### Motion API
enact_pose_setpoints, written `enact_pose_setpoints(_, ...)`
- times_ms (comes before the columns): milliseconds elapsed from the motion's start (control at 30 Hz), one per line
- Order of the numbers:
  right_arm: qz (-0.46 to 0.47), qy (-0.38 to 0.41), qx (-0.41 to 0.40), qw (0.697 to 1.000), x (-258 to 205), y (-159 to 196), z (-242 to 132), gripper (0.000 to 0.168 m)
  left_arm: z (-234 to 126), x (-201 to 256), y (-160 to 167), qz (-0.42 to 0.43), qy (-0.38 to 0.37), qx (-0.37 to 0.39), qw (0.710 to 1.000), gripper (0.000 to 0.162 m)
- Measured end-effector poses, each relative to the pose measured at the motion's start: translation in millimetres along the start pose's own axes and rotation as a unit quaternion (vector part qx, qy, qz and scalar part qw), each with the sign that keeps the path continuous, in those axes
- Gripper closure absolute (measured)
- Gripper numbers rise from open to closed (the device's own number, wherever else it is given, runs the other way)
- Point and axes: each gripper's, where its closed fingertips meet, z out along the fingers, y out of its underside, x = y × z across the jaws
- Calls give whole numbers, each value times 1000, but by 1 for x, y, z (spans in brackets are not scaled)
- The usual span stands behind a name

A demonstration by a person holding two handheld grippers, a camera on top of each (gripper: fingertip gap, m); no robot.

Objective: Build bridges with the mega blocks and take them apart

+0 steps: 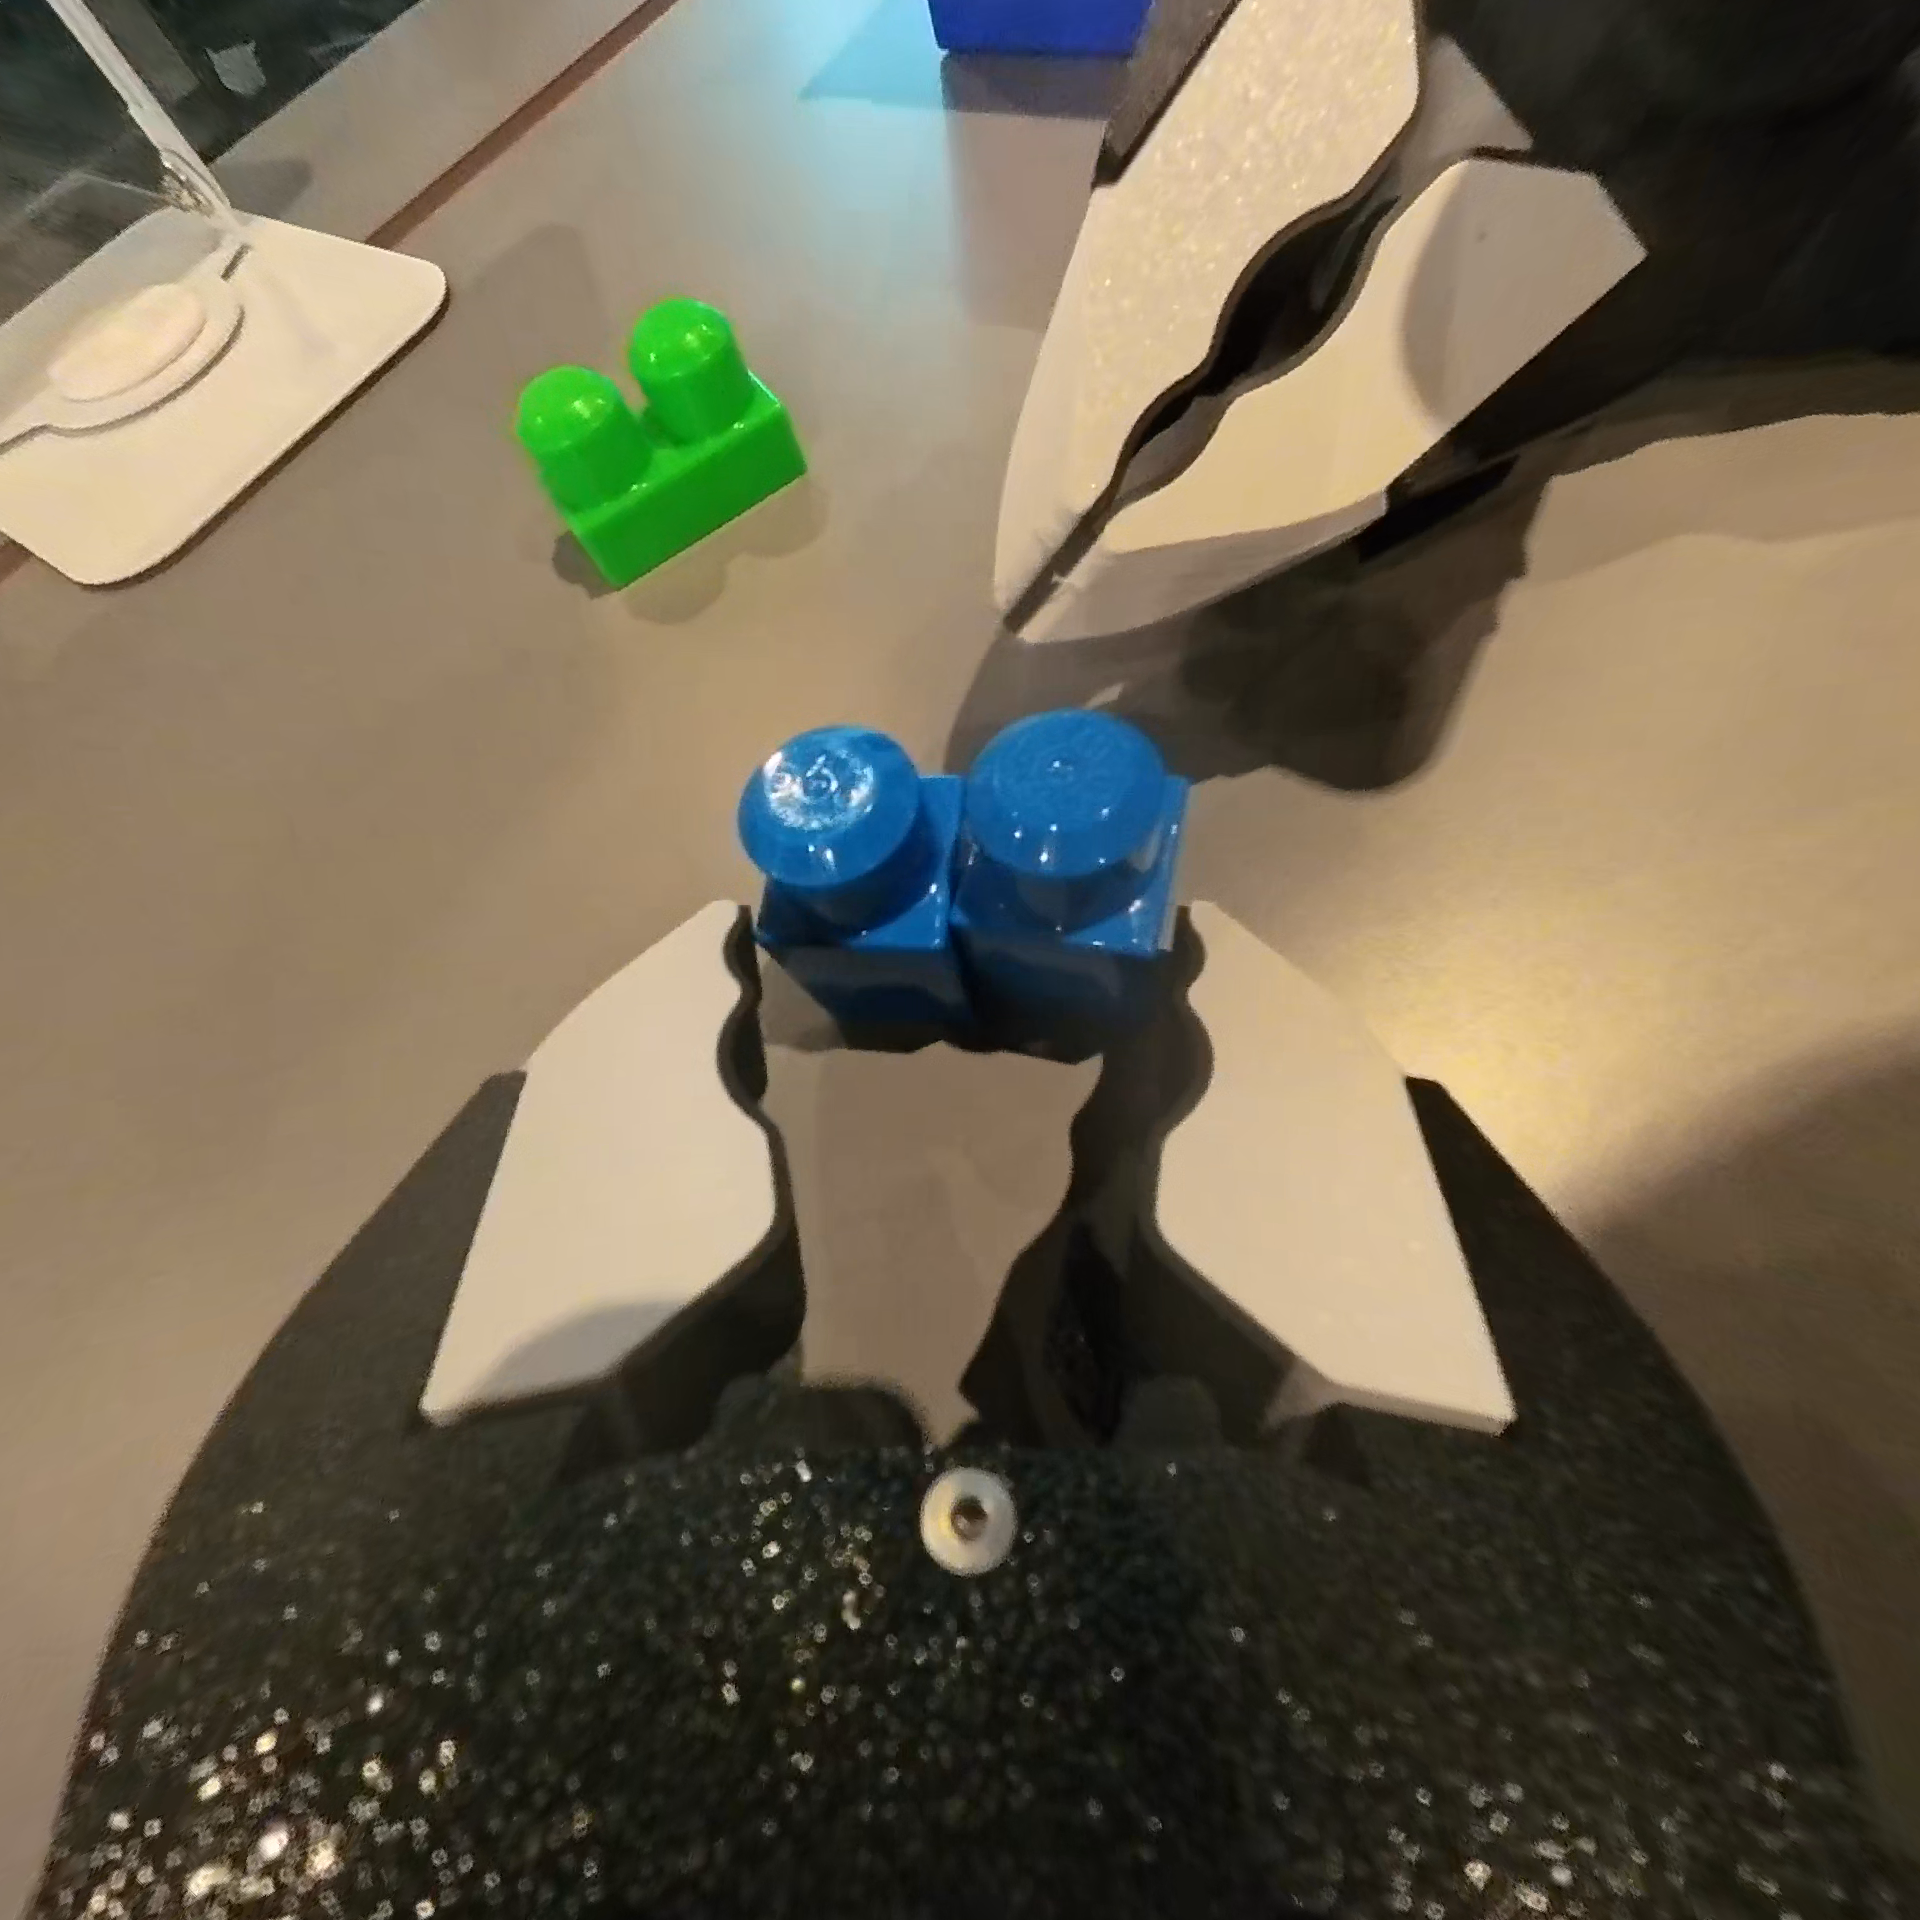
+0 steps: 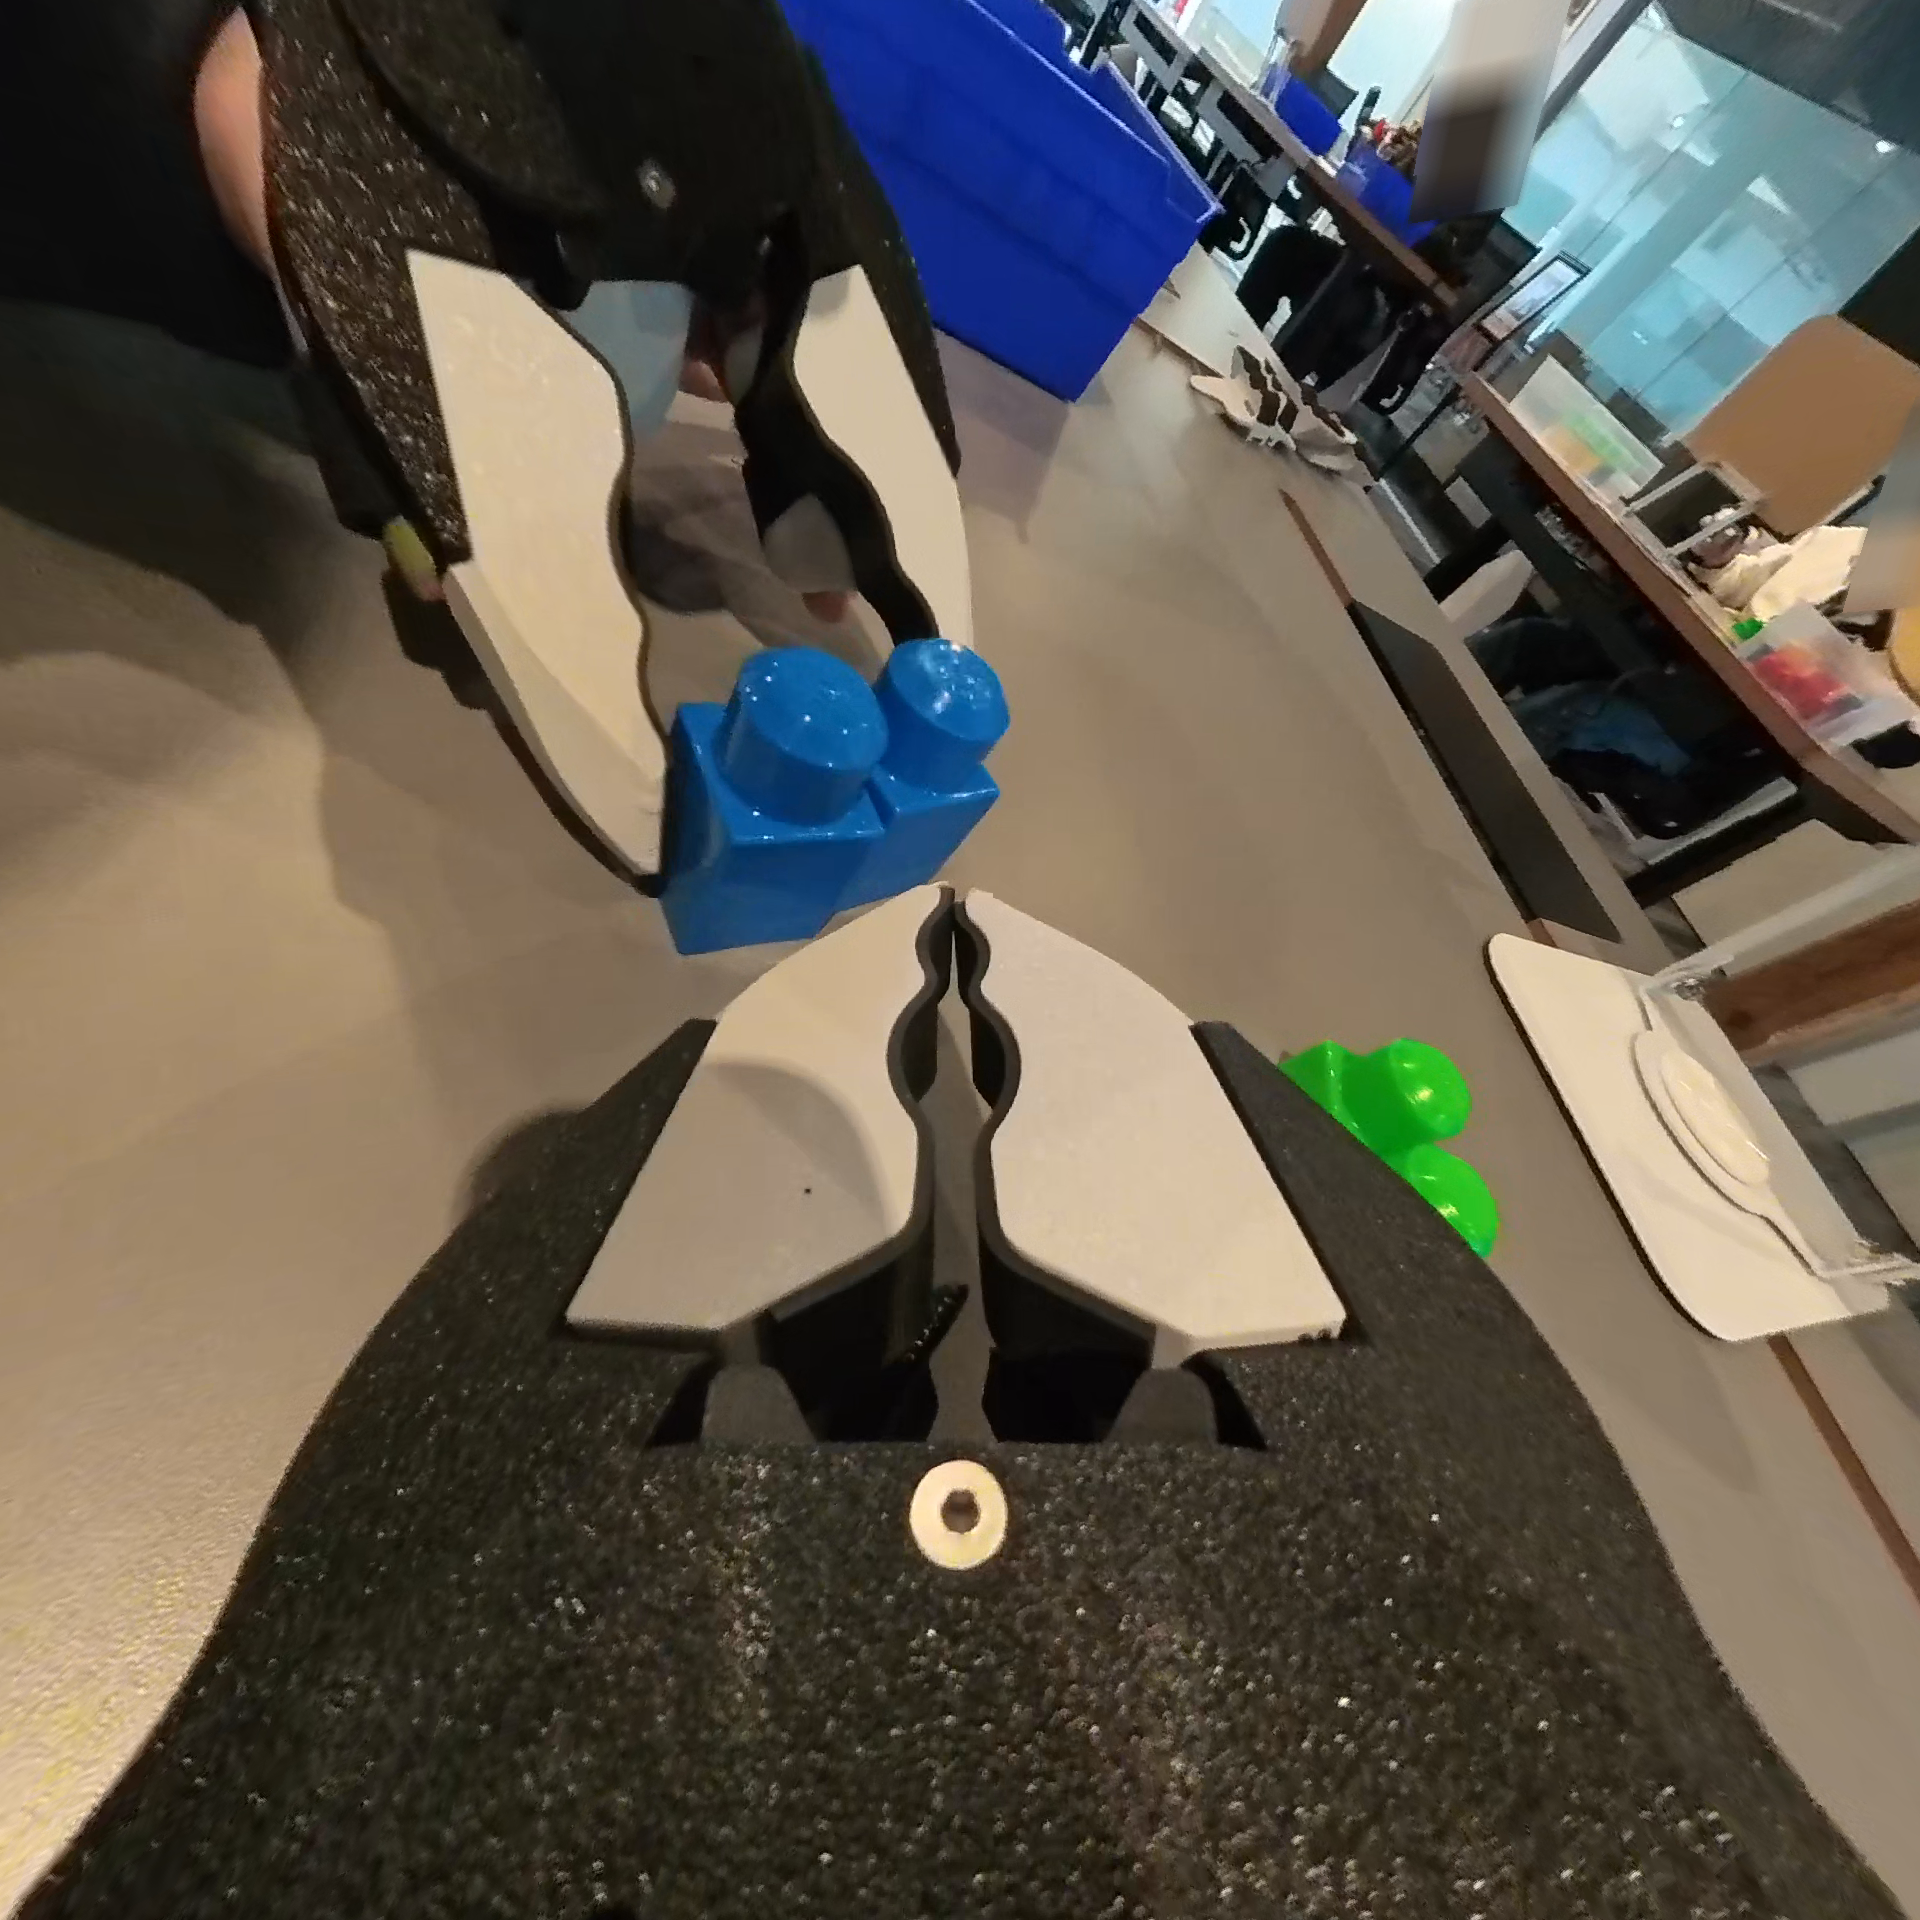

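Grey table (image 1: 312, 831) spreads under both tools, a blue bin (image 2: 997, 208) at its far edge. Next in size, the left gripper (image 1: 966, 935) pinches the blue block (image 1: 966, 883) by its ends, studs up, just above the surface. Facing it, the right gripper (image 2: 956, 904) has fingers pressed together, empty. Smallest, a green block (image 1: 655, 447) rests apart near a white stand base (image 1: 208, 395).

Grey table (image 1: 312, 883) bears green block (image 1: 660, 447) and white pad (image 1: 208, 416).

Open-plan office or lab: long grey table (image 2: 1143, 644), blue storage bins (image 2: 997, 177), glass partitions (image 2: 1704, 208), cluttered desks (image 2: 1662, 582) behind.
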Motion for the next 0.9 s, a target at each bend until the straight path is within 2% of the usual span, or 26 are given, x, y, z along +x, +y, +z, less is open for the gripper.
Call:
enact_pose_setpoints(67,-4,1,-3,1000,-1,1,0,168,0,1,0,2,3,1,1000,83)
enact_pose_setpoints(200,-12,4,-8,1000,-1,2,1,168,3,-2,-2,-9,7,0,1000,58)
enact_pose_setpoints(333,-16,6,-9,1000,-2,2,2,168,10,-3,-6,-17,11,-2,1000,52)
enact_pose_setpoints(467,-18,6,-10,1000,-2,2,2,168,17,-3,-7,-15,3,-13,1000,54)
enact_pose_setpoints(633,-18,9,-9,1000,-1,2,2,168,21,-3,-5,1,-4,-24,1000,80)
enact_pose_setpoints(900,-20,6,-4,1000,-3,1,1,168,19,12,-8,38,35,-10,999,80)
